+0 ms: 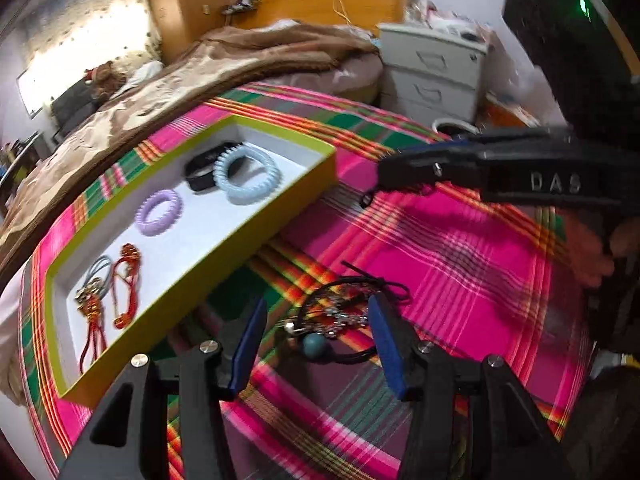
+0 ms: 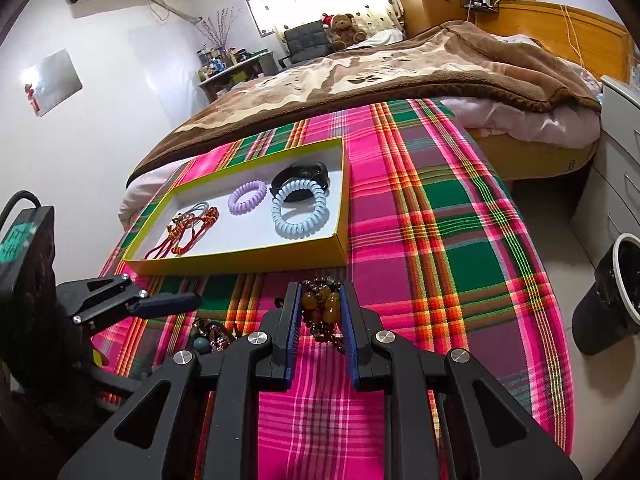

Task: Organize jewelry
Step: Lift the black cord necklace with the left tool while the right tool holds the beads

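bedroom setting: plaid cloth (image 2: 440, 208) in pink, green and orange covers the work surface, with a bed under a brown blanket (image 2: 400, 72) behind it and a white drawer unit (image 1: 432, 72) to one side.

yellow-rimmed box (image 2: 240, 258) with a white floor lies on the cloth. inside it: black wristband (image 2: 300, 178) touching a pale blue coil band (image 2: 298, 216), a lilac coil band (image 2: 247, 197) just beside them, and red cord bracelets (image 2: 188, 232) with a grey hair tie (image 2: 198, 209) at the far end.

right gripper (image 2: 320, 312): fingers drawn close and clamped on a beaded bracelet (image 2: 322, 308) of amber and dark red beads. the beads sit between the blue pads, with strands showing beyond the fingertips and hanging below. this gripper is on the near side of the box, close to its front wall, not over the tray.

left gripper (image 1: 316, 320): fingers stand apart, nothing pressed between the pads. a loose heap of jewelry (image 1: 336, 320) lies on the cloth in the gap between the fingertips: dark cord, small metallic beads and one teal bead (image 1: 313, 345). whether the pads touch it cannot be told. the heap is just beside the box's near wall, outside it.
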Demonstrator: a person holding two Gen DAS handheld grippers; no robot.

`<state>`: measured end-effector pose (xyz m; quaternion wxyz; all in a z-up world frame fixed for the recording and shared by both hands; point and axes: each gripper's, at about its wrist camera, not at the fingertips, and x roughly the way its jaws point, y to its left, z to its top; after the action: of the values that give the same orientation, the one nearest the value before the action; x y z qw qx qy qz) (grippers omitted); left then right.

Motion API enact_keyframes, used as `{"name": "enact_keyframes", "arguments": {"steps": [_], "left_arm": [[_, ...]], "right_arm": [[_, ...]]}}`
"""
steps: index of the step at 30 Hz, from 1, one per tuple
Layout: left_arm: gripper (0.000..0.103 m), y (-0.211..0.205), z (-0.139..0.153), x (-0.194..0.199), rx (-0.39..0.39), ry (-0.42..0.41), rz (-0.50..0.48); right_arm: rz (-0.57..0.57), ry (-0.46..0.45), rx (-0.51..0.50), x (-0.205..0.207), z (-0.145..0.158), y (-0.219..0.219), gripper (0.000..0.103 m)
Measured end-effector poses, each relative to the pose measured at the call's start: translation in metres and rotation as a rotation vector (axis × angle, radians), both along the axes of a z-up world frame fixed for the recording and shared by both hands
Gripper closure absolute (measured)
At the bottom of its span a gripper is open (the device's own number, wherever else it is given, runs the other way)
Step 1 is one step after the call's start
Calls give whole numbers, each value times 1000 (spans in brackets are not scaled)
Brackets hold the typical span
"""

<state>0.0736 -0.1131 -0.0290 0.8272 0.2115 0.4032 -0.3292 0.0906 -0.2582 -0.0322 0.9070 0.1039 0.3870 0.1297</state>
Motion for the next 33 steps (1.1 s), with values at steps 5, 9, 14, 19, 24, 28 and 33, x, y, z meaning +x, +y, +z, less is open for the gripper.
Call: {"name": "enact_keyframes", "arguments": {"steps": [5, 9, 14, 19, 24, 28, 33], "left_arm": [[47, -9, -5, 13, 3, 25, -10], [51, -8, -7, 22, -40, 83, 16], [68, -2, -5, 19, -78, 108, 53], [69, 7, -5, 21, -114, 128, 108], [69, 17, 0, 22, -144, 112, 151], [69, 29, 9, 22, -174, 91, 193], [69, 44, 16, 27, -200, 82, 239]], "right_arm": [[-10, 3, 4, 2, 1, -2, 83], [0, 5, 1, 3, 1, 2, 83], [-2, 2, 1, 6, 2, 3, 83], [0, 3, -3, 6, 2, 4, 83], [-1, -6, -6, 5, 6, 7, 83], [6, -19, -16, 5, 12, 11, 83], [15, -40, -22, 6, 22, 17, 83]]}}
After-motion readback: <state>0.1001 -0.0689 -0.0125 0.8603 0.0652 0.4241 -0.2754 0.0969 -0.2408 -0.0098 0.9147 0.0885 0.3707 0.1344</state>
